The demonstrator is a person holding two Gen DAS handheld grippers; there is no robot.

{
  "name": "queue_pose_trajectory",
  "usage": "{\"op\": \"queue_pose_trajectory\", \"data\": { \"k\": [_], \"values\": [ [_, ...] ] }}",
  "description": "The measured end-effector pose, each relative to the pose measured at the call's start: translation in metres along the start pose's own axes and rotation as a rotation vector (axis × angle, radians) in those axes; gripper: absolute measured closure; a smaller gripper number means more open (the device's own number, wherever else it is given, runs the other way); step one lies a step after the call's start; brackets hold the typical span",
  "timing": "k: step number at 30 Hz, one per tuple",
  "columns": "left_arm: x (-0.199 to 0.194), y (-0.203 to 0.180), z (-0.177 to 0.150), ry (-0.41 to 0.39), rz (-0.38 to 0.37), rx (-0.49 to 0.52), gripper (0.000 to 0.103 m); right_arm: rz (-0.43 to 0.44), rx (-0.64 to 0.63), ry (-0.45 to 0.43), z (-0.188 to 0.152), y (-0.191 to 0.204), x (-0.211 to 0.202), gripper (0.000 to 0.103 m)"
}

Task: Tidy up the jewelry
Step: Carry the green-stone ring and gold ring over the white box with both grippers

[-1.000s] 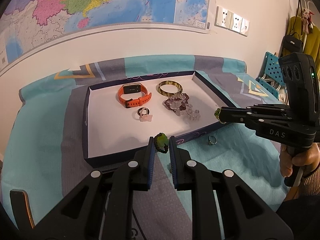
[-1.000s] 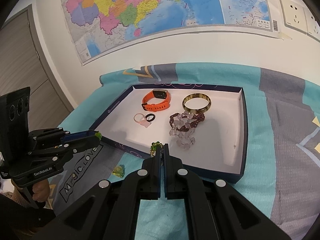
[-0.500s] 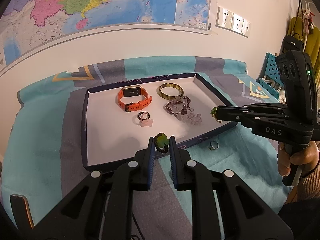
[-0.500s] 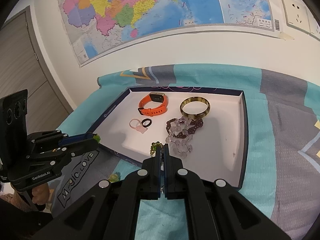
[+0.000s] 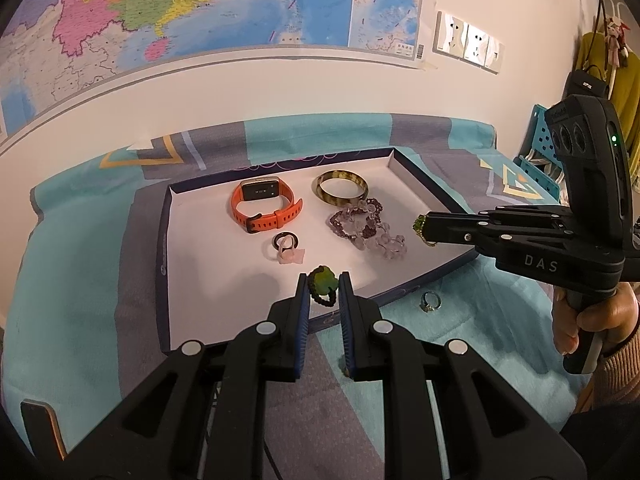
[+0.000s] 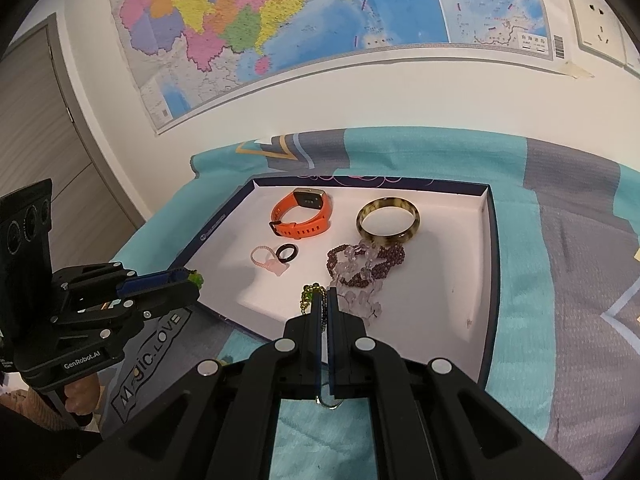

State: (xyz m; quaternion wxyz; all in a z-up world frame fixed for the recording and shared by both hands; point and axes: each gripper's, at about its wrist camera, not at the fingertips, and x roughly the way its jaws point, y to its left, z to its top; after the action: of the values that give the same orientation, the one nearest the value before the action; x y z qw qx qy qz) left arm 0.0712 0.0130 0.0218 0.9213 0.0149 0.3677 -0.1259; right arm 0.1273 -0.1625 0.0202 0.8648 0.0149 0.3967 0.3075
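A navy-walled tray (image 5: 164, 236) (image 6: 490, 240) with a white floor holds an orange smartwatch (image 5: 264, 206) (image 6: 302, 218), an amber bangle (image 5: 341, 189) (image 6: 388, 222), a purple and clear bead bracelet (image 5: 366, 230) (image 6: 362, 266), a black ring (image 5: 286, 240) (image 6: 287, 253) and a pink ring (image 5: 292, 257) (image 6: 266, 261). My left gripper (image 5: 324, 280) (image 6: 194, 280) is shut on a green-stone ring (image 5: 323, 279) over the tray's near edge. My right gripper (image 6: 326, 300) (image 5: 420, 229) is shut on a green bead chain (image 6: 308, 300) (image 5: 419, 226) over the tray's right side.
A silver ring (image 5: 430, 302) lies on the teal and grey cloth (image 5: 72, 280) just outside the tray's near-right wall. A wall with a map (image 5: 200, 8) stands behind. A blue chair (image 5: 536, 168) and hanging clothes are at the far right.
Both grippers have moved forward over the tray with their pieces still held. The right gripper has come in further over the tray's right side.
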Motion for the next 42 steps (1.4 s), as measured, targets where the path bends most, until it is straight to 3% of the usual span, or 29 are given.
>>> {"op": "queue_pose_trajectory", "data": {
  "k": [42],
  "values": [
    [0.042,0.007,0.015,0.067,0.013,-0.020,0.088,-0.010,0.013,0.069,0.007,-0.007,0.033,0.102]
  ]
}}
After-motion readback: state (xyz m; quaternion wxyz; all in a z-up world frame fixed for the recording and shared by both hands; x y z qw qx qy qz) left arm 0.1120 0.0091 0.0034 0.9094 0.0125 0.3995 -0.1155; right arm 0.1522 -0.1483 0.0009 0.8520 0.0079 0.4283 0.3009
